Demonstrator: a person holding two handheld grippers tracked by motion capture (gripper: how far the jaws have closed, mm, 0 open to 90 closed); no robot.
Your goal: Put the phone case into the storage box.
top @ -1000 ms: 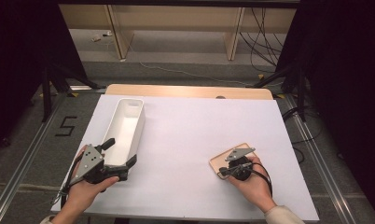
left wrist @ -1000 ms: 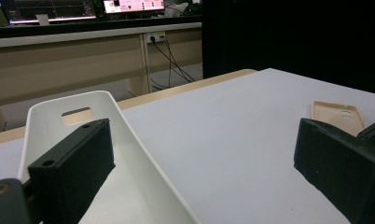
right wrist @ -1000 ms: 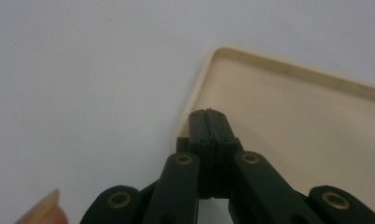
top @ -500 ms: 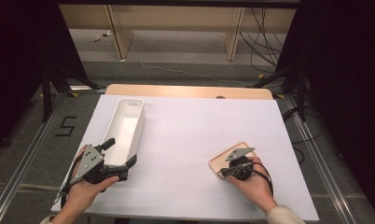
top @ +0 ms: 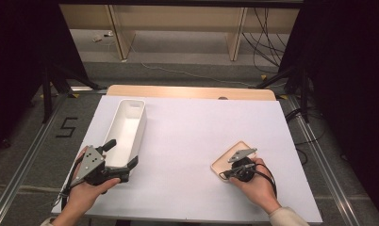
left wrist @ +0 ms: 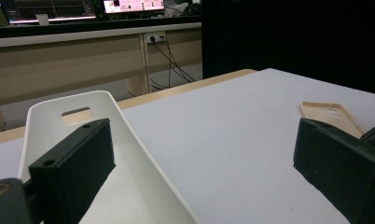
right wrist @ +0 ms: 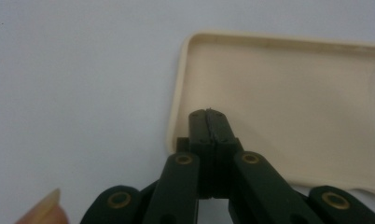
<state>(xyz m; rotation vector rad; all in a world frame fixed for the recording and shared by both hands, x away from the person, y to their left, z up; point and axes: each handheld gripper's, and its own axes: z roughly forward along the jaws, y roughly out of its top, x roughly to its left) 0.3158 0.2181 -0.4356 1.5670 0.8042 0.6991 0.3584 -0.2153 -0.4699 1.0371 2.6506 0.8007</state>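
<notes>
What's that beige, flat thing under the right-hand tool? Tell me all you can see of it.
It looks like a phone case, beige and matte, probably soft plastic or rubber: a shallow rectangular shell with rounded corners and a low raised rim, hollow side up. It lies flat on the white table, at the near right, turned at an angle. The right gripper is over its near edge with jaws pressed together; whether they pinch the rim I cannot tell. In the left gripper view a faint cutout shows near its far end.

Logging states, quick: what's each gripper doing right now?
Left gripper: open, jaws astride the white bin wall.
Right gripper: shut on the beige phone case edge.
</notes>
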